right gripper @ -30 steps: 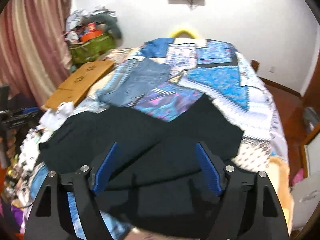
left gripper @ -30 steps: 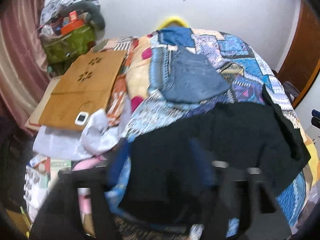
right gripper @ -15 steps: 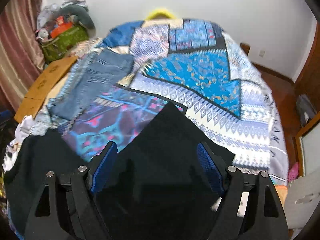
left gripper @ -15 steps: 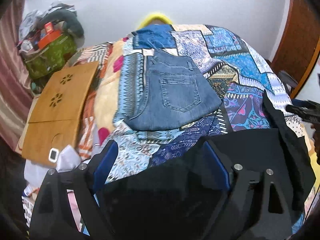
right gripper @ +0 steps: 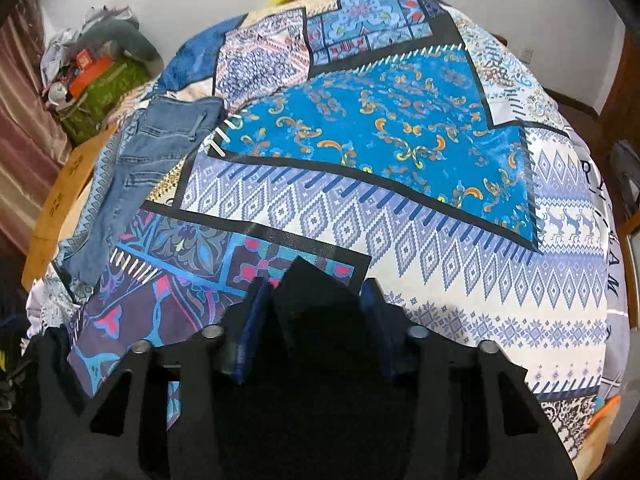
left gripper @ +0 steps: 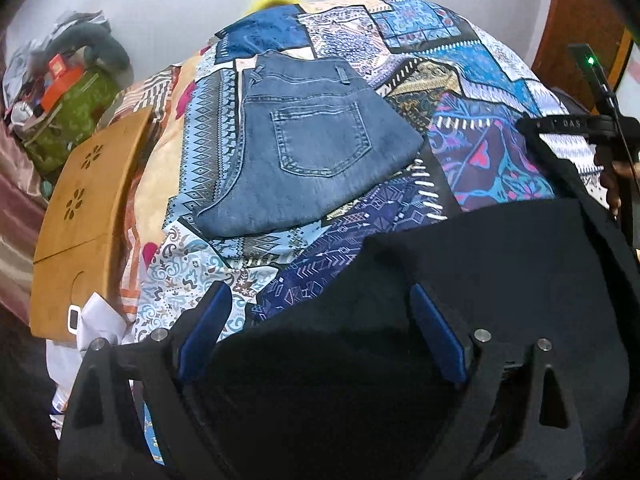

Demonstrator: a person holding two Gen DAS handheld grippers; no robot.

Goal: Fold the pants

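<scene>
Black pants (left gripper: 500, 280) lie on the near part of the patchwork bedspread (left gripper: 480, 80). My left gripper (left gripper: 320, 332) is open, its blue pads wide apart with the black cloth lying between and under them. In the right wrist view my right gripper (right gripper: 314, 320) has its blue pads closed in on a raised corner of the black pants (right gripper: 312, 296). The right gripper also shows in the left wrist view (left gripper: 576, 128), at the far right by the pants' lifted edge.
Folded blue jeans (left gripper: 312, 144) lie on the bed beyond the black pants, also in the right wrist view (right gripper: 144, 168). A wooden lap table (left gripper: 84, 216) lies at the bed's left edge. A green bag with clutter (left gripper: 68, 116) stands by the wall.
Both grippers moved forward over the bed. The right gripper's pads closed from wide open onto a corner of the black pants. The left gripper stayed open.
</scene>
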